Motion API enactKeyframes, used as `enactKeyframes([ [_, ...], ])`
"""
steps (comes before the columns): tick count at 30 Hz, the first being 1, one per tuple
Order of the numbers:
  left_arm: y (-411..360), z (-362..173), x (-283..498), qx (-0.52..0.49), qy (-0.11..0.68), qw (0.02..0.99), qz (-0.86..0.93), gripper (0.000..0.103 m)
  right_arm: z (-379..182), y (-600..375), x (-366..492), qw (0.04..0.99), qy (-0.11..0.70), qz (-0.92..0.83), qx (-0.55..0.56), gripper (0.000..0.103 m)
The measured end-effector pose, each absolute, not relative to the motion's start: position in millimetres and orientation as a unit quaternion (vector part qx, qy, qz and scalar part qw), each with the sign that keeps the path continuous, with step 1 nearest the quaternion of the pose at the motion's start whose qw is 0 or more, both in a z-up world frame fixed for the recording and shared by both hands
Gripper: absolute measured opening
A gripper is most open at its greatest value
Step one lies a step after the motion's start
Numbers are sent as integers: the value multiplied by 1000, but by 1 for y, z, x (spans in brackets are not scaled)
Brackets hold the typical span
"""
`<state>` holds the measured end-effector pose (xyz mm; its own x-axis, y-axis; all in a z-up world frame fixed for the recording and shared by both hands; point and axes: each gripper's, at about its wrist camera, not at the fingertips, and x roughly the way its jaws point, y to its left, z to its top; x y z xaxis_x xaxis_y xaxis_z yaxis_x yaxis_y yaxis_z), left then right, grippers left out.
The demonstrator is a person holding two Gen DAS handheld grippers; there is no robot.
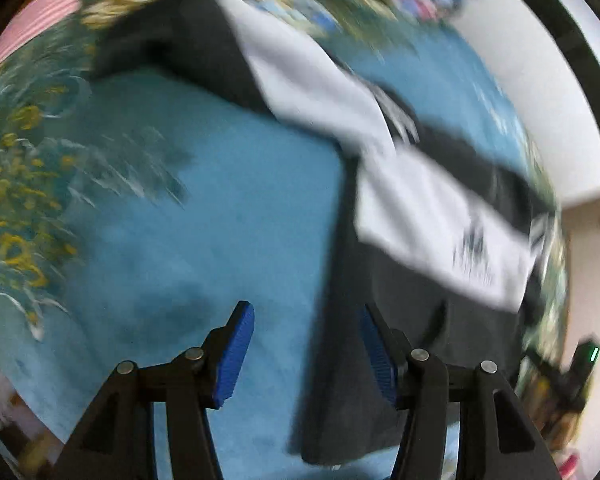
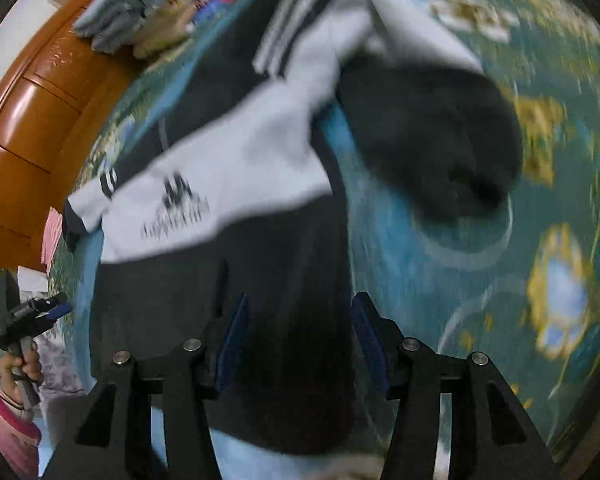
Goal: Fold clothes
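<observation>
A black and white jacket (image 1: 412, 200) with a dark logo lies spread on the blue floral bedcover (image 1: 172, 216). My left gripper (image 1: 306, 322) is open and empty above the bedcover, with the jacket's black hem just at its right finger. In the right wrist view the jacket (image 2: 236, 168) fills the middle, with its black lower part under my right gripper (image 2: 300, 316), which is open. A black sleeve (image 2: 432, 136) lies out to the right. The left gripper also shows in the right wrist view (image 2: 40, 312), held in a hand. Both views are blurred by motion.
A wooden headboard (image 2: 32, 120) stands at the left of the right wrist view, with a pile of folded clothes (image 2: 140, 20) by it. A white wall (image 1: 540, 92) lies beyond the bed in the left wrist view.
</observation>
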<state>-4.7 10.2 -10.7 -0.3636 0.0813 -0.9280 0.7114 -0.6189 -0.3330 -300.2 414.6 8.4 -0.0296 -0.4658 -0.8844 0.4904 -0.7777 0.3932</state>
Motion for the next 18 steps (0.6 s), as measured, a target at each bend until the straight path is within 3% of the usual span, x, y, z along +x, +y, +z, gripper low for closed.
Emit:
enactKeyframes([
  [4,45,-33,-21,570,339,179,-727,59,-6,424,-287,332,-6,-709,622,55],
  [13,60,-47,-25,565,380,181,-710,57,-23,436,-280,305,-82,-688,654,54],
  [15,63,-47,-25,564,387,178,-708,54,-25,436,-275,306,-88,-685,656,42],
  [18,70,-45,-27,576,370,185,-705,30,-26,433,-269,306,-100,-679,660,25],
])
